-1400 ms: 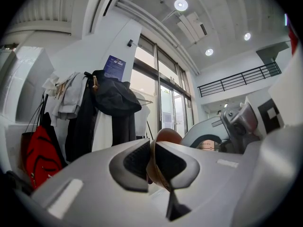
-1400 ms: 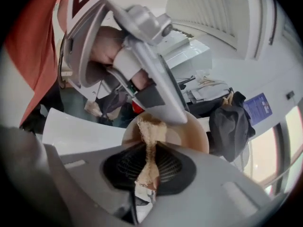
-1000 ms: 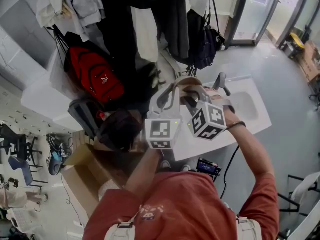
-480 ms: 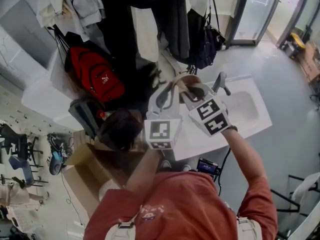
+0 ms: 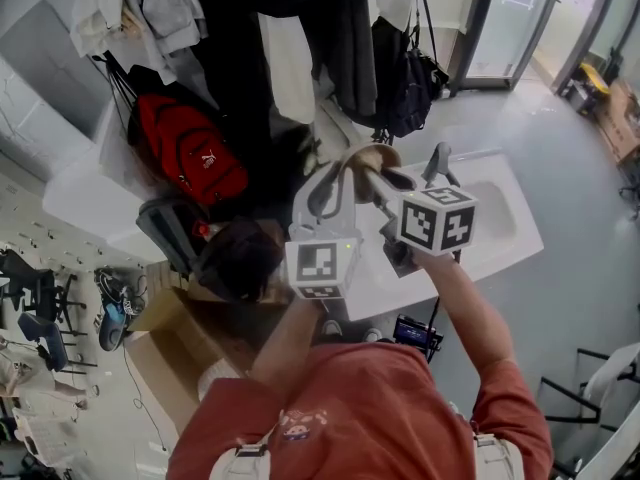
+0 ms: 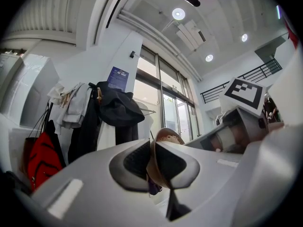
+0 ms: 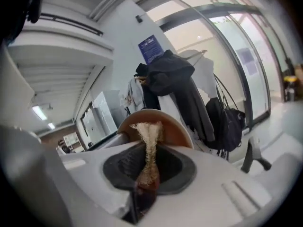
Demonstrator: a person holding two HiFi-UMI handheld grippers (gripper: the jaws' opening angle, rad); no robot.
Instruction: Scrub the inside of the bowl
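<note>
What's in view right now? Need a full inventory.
bowl: one, brown, held up, rim between the left gripper's jaws
scrub pad: one, beige, in the right gripper's jaws, in front of the bowl's inside
counter: one, white, with sink, below the grippers
faucet: one, grey, at the sink
red backpack: one, hanging at left
black backpack: one, hanging beside the clothes
hanging clothes: several, black, white, grey, top
cardboard box: one, brown, lower left
left gripper: grey, shut on bowl
right gripper: grey, shut on scrub pad
</note>
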